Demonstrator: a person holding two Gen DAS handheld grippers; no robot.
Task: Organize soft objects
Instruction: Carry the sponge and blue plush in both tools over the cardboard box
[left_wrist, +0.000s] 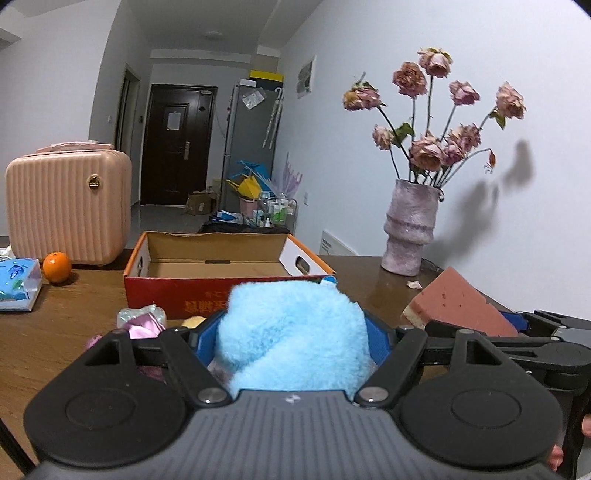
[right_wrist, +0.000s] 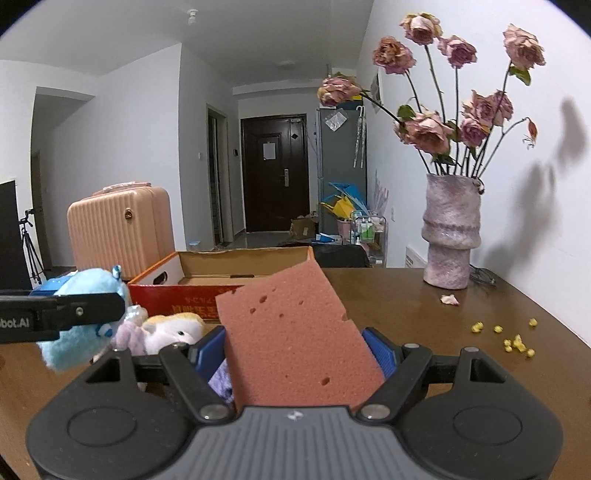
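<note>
My left gripper (left_wrist: 291, 343) is shut on a fluffy light-blue plush toy (left_wrist: 291, 332) and holds it above the table, in front of an open red-and-orange cardboard box (left_wrist: 184, 291). The plush (right_wrist: 81, 317) and the left gripper (right_wrist: 92, 306) also show at the left of the right wrist view. My right gripper (right_wrist: 299, 350) is shut on a pink sponge (right_wrist: 295, 332), held tilted above the table; the sponge also shows in the left wrist view (left_wrist: 461, 302). The box (right_wrist: 207, 299) looks empty inside. A white-and-purple plush (right_wrist: 162, 332) lies on the table in front of the box.
A pink suitcase (left_wrist: 70, 203), an orange (left_wrist: 56, 267) and a blue tissue pack (left_wrist: 18, 284) stand at the left. A vase of dried roses (right_wrist: 450, 236) stands at the right near the wall. Yellow crumbs (right_wrist: 513, 339) and a petal (right_wrist: 448, 299) lie on the brown table (right_wrist: 406, 306).
</note>
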